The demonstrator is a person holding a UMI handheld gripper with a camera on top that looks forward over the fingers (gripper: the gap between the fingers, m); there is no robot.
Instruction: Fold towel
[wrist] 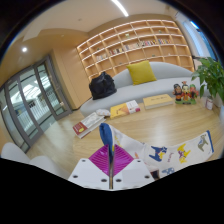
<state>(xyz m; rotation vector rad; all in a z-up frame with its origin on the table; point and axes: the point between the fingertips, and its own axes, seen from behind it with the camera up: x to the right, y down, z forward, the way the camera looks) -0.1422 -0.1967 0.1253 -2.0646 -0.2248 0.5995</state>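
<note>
My gripper (pixel 109 165) is raised and looks across the room. Its two fingers stand together, with the magenta pads (pixel 97 160) meeting along a thin centre line. A narrow blue fold of cloth (pixel 105 133), apparently the towel's edge, is pinched between them and sticks up just ahead of the fingertips. A white cloth with cartoon animal prints (pixel 170 152) lies just ahead and to the right of the fingers. The rest of the blue cloth is hidden below the fingers.
Beyond is a wooden surface with books (pixel 125 108), a yellow box (pixel 157 100) and toys (pixel 185 93). Behind it stand a grey sofa (pixel 165 78) with a yellow cushion (pixel 142 72) and a black bag (pixel 101 86), wall shelves (pixel 135 42), a plant (pixel 212 75) and glass doors (pixel 25 95).
</note>
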